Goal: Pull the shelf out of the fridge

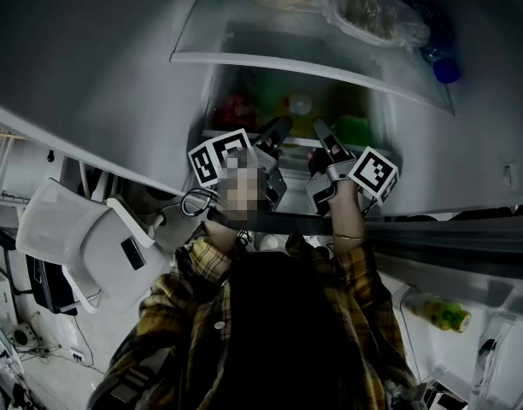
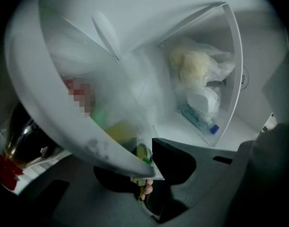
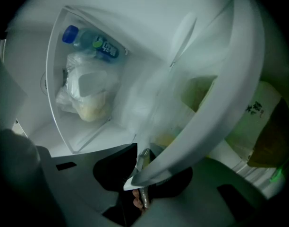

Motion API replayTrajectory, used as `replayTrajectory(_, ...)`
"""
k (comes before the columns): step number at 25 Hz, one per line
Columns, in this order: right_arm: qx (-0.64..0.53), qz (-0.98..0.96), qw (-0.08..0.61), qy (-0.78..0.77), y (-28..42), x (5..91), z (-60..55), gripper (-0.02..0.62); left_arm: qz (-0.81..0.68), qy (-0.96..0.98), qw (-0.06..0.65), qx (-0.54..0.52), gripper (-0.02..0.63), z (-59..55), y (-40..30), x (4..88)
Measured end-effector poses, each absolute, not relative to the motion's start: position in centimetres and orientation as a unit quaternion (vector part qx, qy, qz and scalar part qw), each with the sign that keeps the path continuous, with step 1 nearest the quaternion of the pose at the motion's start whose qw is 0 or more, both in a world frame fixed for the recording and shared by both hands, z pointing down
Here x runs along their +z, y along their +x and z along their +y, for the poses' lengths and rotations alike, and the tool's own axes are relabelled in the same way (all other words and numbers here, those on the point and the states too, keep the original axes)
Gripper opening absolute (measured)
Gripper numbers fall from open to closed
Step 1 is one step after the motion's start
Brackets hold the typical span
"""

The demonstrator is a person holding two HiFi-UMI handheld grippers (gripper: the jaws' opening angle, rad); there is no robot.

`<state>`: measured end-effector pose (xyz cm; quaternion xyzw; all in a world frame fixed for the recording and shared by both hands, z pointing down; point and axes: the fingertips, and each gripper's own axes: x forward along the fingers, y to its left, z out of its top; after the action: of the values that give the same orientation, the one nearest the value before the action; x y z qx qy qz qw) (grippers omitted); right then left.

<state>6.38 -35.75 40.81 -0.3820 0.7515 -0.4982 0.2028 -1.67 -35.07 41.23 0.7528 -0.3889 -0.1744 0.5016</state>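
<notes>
We see the shelf (image 2: 64, 126) sitting inside the open fridge (image 1: 91, 67), one level below a glass upper shelf (image 1: 287, 58). Its white front rim faces outward, and both tongs hold that rim side by side near its middle.

In the left gripper view, the left tongs (image 2: 145, 174) are clamped on the rim, which runs down from the upper left and ends between the two dark jaws. In the right gripper view, the right tongs (image 3: 140, 176) grip the same rim, which comes in from the upper right. In the head view, the marker cubes of the two tongs sit close together, just in front of the shelf's edge.

Through the frosted surface of the shelf we make out only red, green and yellow shapes. At the right edge of the right gripper view there is a pale green carton (image 3: 258, 122) with dark characters that we cannot read.

The upper shelf holds a clear bag (image 3: 88, 96) of pale yellowish food. Beside the bag lies a bottle (image 3: 88, 39) with a blue cap, and its blue label carries white print too small to read.

Lower in the head view we see plaid sleeves (image 1: 364, 272) and a green-labelled bottle (image 1: 441, 314) in the door rack.
</notes>
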Motion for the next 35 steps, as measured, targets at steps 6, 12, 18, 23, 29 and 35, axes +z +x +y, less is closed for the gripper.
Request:
replayTrajectory(6, -0.506, 0.739, 0.215, -0.389, 6.6, 40.7, -35.8, 0.072, -0.38, 0.746, 0.512, -0.192, 0.083, -35.1, -1.6, 40.9)
replayTrajectory(12, -0.517, 0.731, 0.225, -0.384, 6.6, 40.8, -35.8, 0.062, -0.374, 0.74, 0.52, -0.206, 0.058, -35.1, -1.6, 40.9)
replayTrajectory(18, -0.52, 0.728, 0.228, -0.384, 6.6, 40.8, -35.7, 0.058, -0.374, 0.737, 0.522, -0.208, 0.054, -35.1, -1.6, 40.8)
replayTrajectory(23, -0.519, 0.73, 0.226, -0.383, 6.3, 40.8, -35.6, 0.058, -0.377, 0.739, 0.519, -0.206, 0.054, -35.0, -1.8, 40.8)
replayTrajectory(29, -0.516, 0.733, 0.223, -0.383, 6.3, 40.7, -35.3, 0.058, -0.381, 0.739, 0.517, -0.204, 0.054, -34.7, -1.9, 40.7)
replayTrajectory(35, -0.516, 0.734, 0.221, -0.382, 6.2, 40.7, -34.6, 0.058, -0.381, 0.739, 0.517, -0.203, 0.054, -34.1, -1.9, 40.8)
